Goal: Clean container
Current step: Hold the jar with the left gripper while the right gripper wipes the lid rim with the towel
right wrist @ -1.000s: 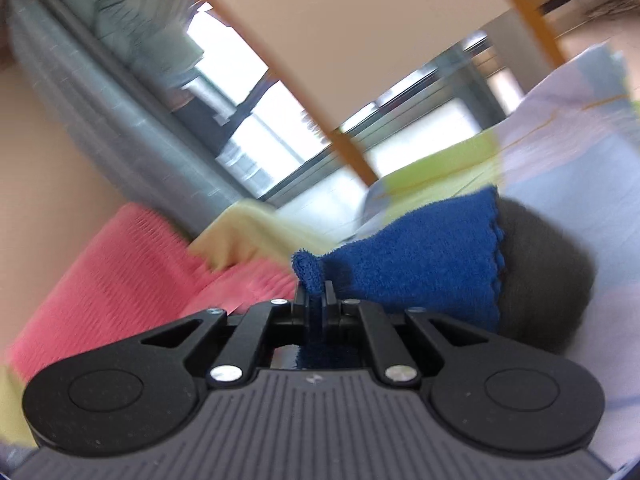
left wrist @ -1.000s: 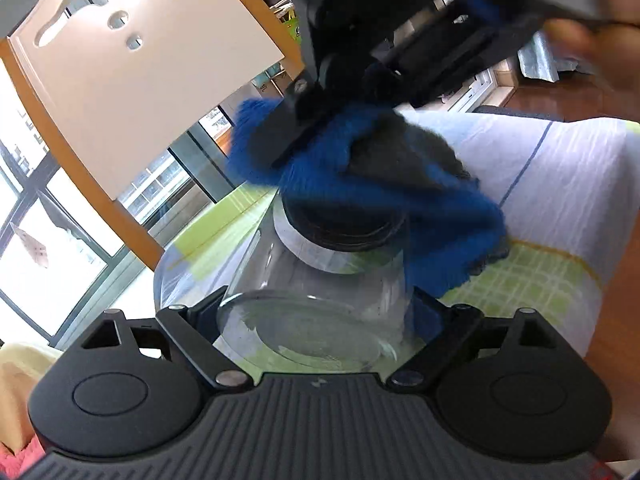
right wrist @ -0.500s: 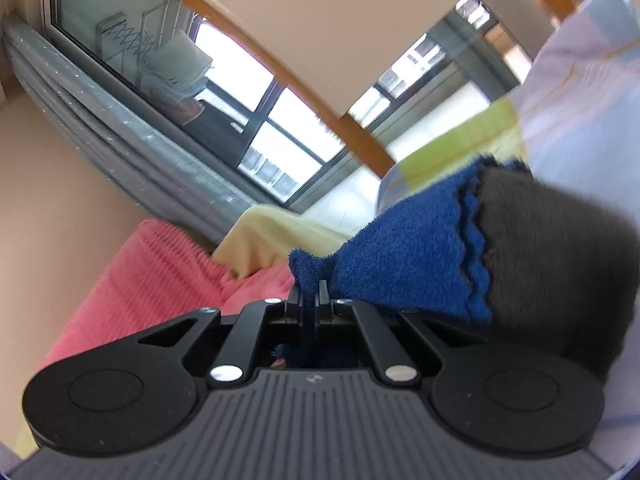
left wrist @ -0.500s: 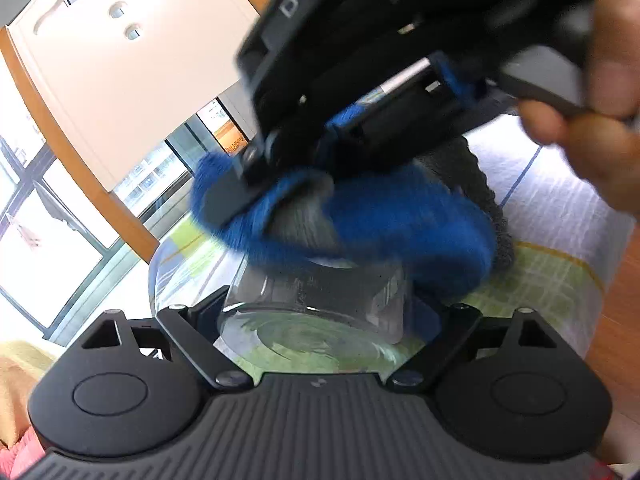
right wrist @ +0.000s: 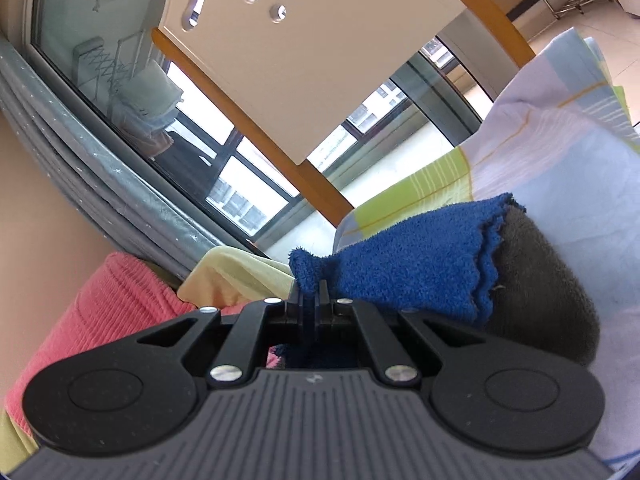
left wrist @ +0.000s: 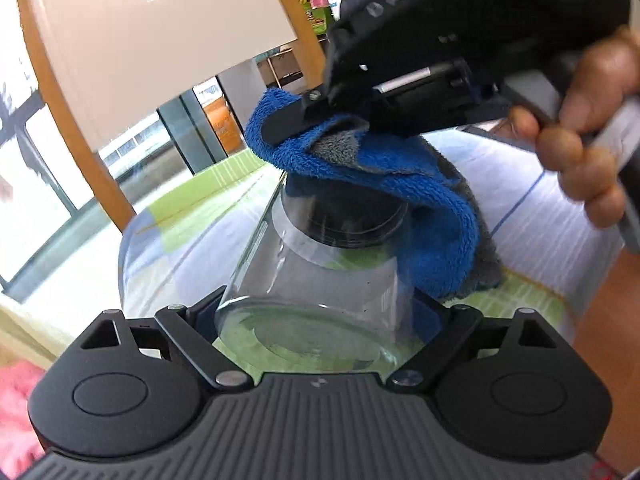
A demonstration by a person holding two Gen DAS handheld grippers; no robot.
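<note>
The left gripper clamps a clear glass container by its base end, one pad on each flank, so the body lies tilted along the gripper's line with its mouth pointing away toward twelve o'clock. That hold looks chosen to keep the glass off the bed and steady while the open end is presented to the other tool. At the mouth, the right gripper comes in from two o'clock, a hand wrapped round its grip. Its jaws are easing apart a touch, yet in the right wrist view the right gripper has a bunched corner of the blue and grey cloth pinched between its fingertips, so the cloth is held. The rest of the cloth drapes over the container's rim and hangs down its four o'clock side — my reading is that this is a wiping pass over the mouth and neck, with the inside not visibly reached yet. From the right gripper, the container itself sits under the cloth at about three o'clock, hidden in that view. Beyond both lies a checked bedsheet — pale blue, white and green — and at ten o'clock a cream chair back with an orange frame.
</note>
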